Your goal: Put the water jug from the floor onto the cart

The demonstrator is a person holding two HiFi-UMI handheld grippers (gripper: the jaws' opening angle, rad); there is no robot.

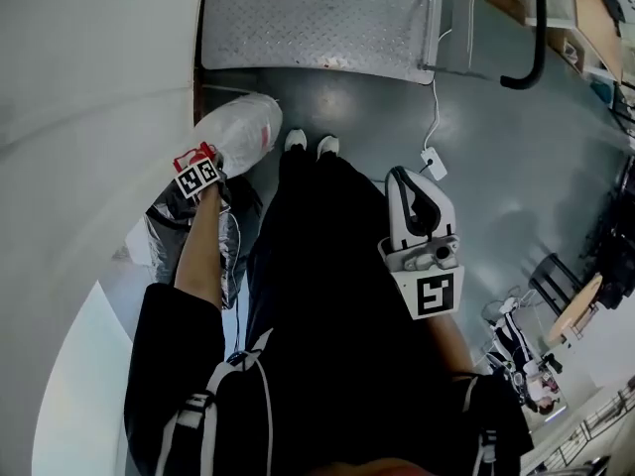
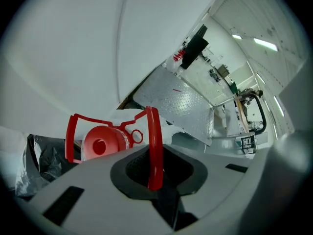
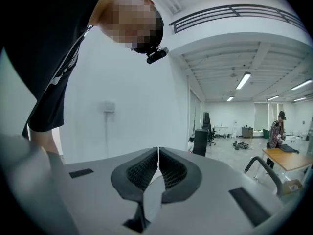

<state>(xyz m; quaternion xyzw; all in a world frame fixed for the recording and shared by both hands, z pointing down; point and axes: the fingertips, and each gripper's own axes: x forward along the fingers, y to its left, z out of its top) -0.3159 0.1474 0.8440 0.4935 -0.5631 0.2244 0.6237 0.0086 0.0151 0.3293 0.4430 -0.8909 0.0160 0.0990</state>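
Observation:
The water jug (image 1: 244, 125) is a large bottle in whitish plastic wrap, lying tilted beside the grey wall at the person's left. Its red cap (image 2: 100, 145) and red carry handle (image 2: 154, 131) show in the left gripper view. My left gripper (image 1: 203, 159) points steeply down and is shut on that red handle, which runs between the pads (image 2: 155, 155). My right gripper (image 1: 399, 178) hangs at the person's right side, away from the jug, its jaws shut (image 3: 158, 153) with nothing between them. The cart (image 1: 317, 18), a low diamond-plate platform with a black push handle (image 1: 536, 38), stands just ahead.
A crumpled black and silver bag (image 1: 169, 231) lies under the left arm against the curved wall. The person's white shoes (image 1: 312, 145) stand by the cart's edge. A small white box on a cable (image 1: 434, 163) lies on the grey floor. Chairs and a table (image 1: 571, 305) stand at the right.

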